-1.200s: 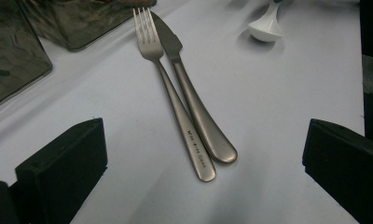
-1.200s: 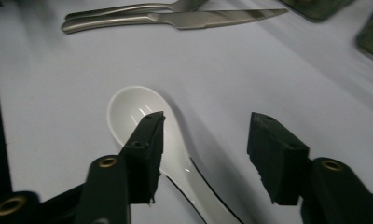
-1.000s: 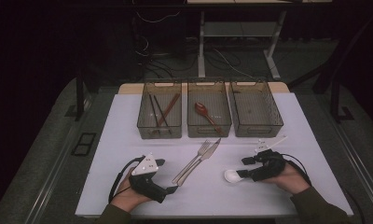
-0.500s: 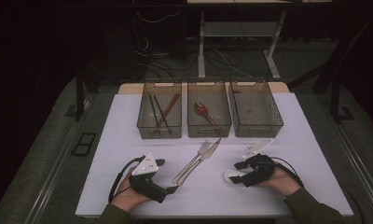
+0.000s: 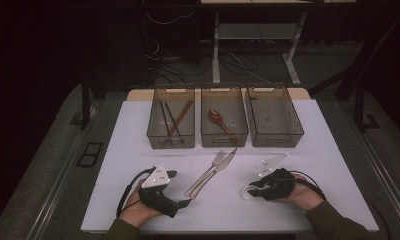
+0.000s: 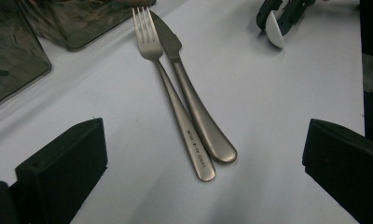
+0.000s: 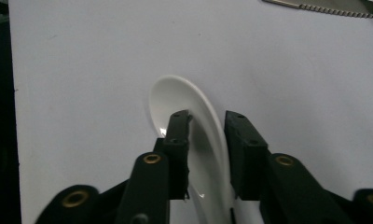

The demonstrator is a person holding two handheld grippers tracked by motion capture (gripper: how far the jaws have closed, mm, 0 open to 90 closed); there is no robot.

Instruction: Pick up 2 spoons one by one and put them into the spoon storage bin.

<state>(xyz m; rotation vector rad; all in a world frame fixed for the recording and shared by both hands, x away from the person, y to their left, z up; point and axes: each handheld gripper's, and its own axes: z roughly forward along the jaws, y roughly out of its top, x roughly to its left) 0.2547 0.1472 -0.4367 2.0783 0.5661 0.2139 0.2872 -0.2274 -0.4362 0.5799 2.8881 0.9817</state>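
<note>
The right gripper (image 7: 205, 135) has just been closing, its jaws clamped on the white spoon (image 7: 194, 116) lying on the table (image 5: 313, 150). The left gripper (image 6: 203, 154) rests wide open, fork (image 6: 170, 88) and knife (image 6: 189, 88) ahead.

Three bins (image 5: 224, 120), two spoons (image 5: 221, 120), one fork (image 6: 168, 88), one knife (image 6: 194, 107), perhaps two chopsticks (image 5: 169, 120).

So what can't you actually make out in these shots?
- White spoon: its handle end runs behind the right gripper fingers, right gripper view.
- Engraving on the fork: too small to read, left gripper view.
- Right bin: too dim to judge contents, high view.
</note>
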